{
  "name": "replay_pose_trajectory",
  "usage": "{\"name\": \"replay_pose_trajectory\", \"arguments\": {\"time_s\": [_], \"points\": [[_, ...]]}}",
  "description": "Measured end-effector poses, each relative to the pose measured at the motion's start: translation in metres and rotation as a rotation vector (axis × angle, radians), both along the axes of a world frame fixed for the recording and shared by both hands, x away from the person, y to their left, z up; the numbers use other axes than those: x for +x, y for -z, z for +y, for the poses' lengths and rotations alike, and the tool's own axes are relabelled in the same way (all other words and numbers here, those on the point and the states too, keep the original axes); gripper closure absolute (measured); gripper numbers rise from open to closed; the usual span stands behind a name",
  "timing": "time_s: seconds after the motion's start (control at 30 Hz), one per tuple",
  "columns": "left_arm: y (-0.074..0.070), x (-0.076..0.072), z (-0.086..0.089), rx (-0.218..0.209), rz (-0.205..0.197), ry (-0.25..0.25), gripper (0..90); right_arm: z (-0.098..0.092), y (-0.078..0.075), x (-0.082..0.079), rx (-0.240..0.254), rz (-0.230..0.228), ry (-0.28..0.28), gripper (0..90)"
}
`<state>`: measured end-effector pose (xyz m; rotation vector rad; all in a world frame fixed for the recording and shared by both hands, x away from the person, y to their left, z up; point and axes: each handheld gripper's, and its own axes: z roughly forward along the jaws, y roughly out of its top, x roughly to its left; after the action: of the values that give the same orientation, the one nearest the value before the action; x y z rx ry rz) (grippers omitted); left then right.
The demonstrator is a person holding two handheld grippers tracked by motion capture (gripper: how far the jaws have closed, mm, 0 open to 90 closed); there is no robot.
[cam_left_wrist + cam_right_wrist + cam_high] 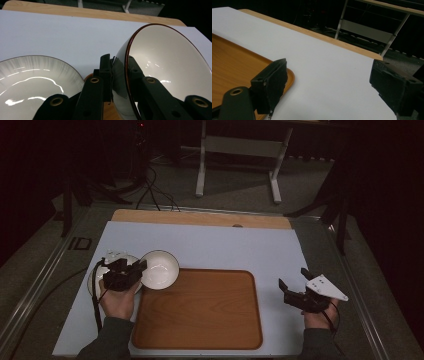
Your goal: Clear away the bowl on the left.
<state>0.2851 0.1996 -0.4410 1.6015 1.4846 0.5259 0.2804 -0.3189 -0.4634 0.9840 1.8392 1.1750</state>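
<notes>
between the left gripper (119,75) jaws sits the rim of a white bowl (165,65), clamped tight, while the right gripper (329,85) gapes wide, holding nothing.

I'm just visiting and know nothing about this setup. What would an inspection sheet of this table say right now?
Surface: pale sheet over a wooden tabletop.
Job's things: white bowl held tilted at the wooden tray's corner; plate beside it.
Clutter: nothing seen.
Grippers: left gripper clamps the bowl's rim; right gripper open, holding nothing, right of the tray.
Cables: black cable trails from the left gripper; more cables on the floor.
Surroundings: dark room, white table frame behind.
</notes>
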Motion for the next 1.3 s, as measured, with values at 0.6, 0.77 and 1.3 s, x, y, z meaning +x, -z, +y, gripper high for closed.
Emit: {"name": "replay_pose_trajectory", "arguments": {"time_s": [0.6,0.77,1.3], "points": [[0.002,0.000,-0.020,0.015,0.008,0.062,80.2,-0.001,0.000,0.000,0.002,-0.003,0.002,14.2],[0.004,0.000,-0.026,0.022,0.010,0.079,80.2,-0.001,0.000,0.000,0.004,-0.003,0.001,14.2],[0.010,-0.002,-0.044,0.037,0.027,0.128,80.2,-0.001,-0.001,0.000,0.008,-0.002,0.003,14.2]]}}
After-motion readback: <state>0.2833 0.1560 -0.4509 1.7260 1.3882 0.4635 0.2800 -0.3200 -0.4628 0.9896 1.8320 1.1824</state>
